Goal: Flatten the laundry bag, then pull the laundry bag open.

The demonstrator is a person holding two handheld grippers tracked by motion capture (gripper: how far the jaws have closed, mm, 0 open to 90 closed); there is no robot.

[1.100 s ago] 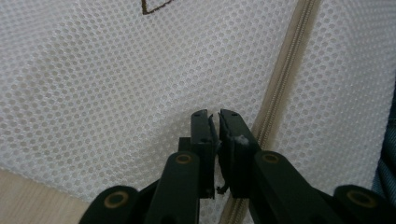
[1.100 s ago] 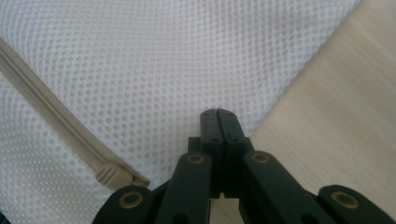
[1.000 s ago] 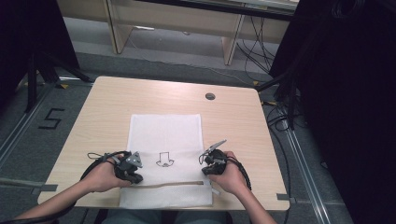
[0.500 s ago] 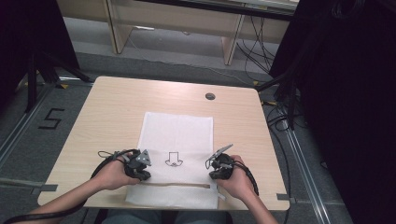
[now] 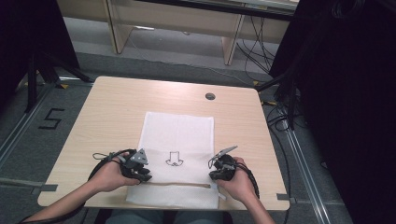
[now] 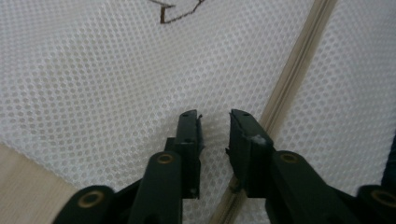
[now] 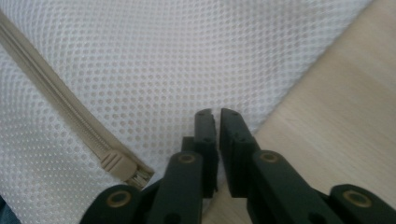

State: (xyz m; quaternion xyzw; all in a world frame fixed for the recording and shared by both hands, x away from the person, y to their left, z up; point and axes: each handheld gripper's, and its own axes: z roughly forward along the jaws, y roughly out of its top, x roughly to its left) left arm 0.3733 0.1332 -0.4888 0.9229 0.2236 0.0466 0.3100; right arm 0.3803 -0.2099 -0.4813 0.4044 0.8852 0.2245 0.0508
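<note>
mesh bag [image 5: 177,154] lies flat on the table [image 5: 112,116], its near end now drawn past the front edge. left gripper [image 5: 137,169], jaws narrowly apart, sits beside the bag's zipper [image 5: 177,185]; right gripper [image 5: 219,172] looks pinched on its right edge, probably mid-pull.

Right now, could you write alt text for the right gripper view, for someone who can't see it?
Two black fingers of the right gripper, nearly closed, rest at the edge of a white mesh bag on a wooden table. A beige zipper runs diagonally at left, ending near the fingers.
</note>
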